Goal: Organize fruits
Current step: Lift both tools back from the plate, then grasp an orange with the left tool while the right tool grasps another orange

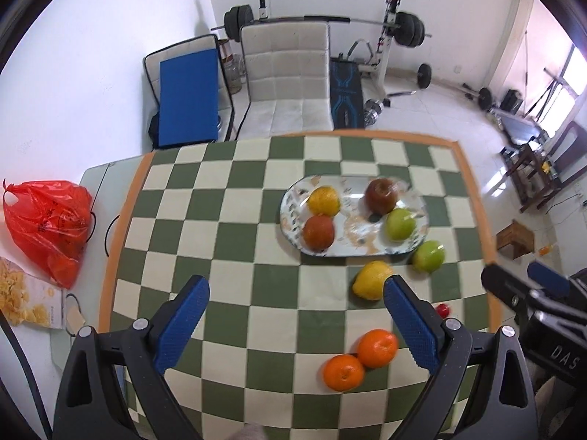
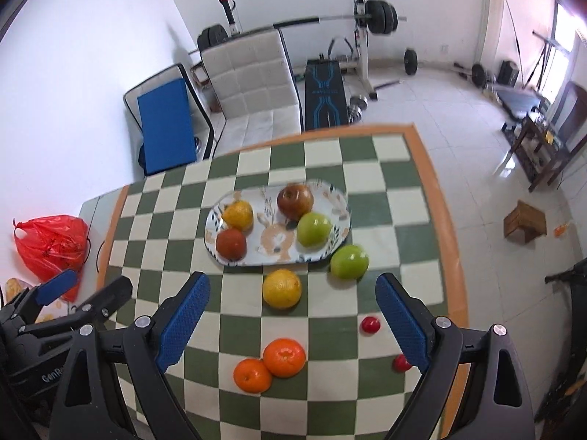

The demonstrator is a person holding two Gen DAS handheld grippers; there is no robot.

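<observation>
An oval patterned plate (image 1: 350, 222) (image 2: 269, 244) on the checkered table holds a yellow fruit (image 1: 323, 200), a red fruit (image 1: 318, 232), a dark red apple (image 1: 381, 195) and a green apple (image 1: 400, 223). On the cloth in front of it lie a green apple (image 2: 349, 261), a yellow lemon (image 2: 281, 288), two oranges (image 2: 284, 356) (image 2: 252, 374) and two small red fruits (image 2: 370, 324). My left gripper (image 1: 297, 322) is open and empty above the table. My right gripper (image 2: 291, 322) is open and empty above the lemon and oranges.
The green-and-cream checkered tablecloth (image 1: 220, 234) has an orange border. A red plastic bag (image 1: 47, 220) and a snack packet (image 1: 22, 297) lie left of the table. A white chair (image 1: 290, 77) and gym weights stand behind the table.
</observation>
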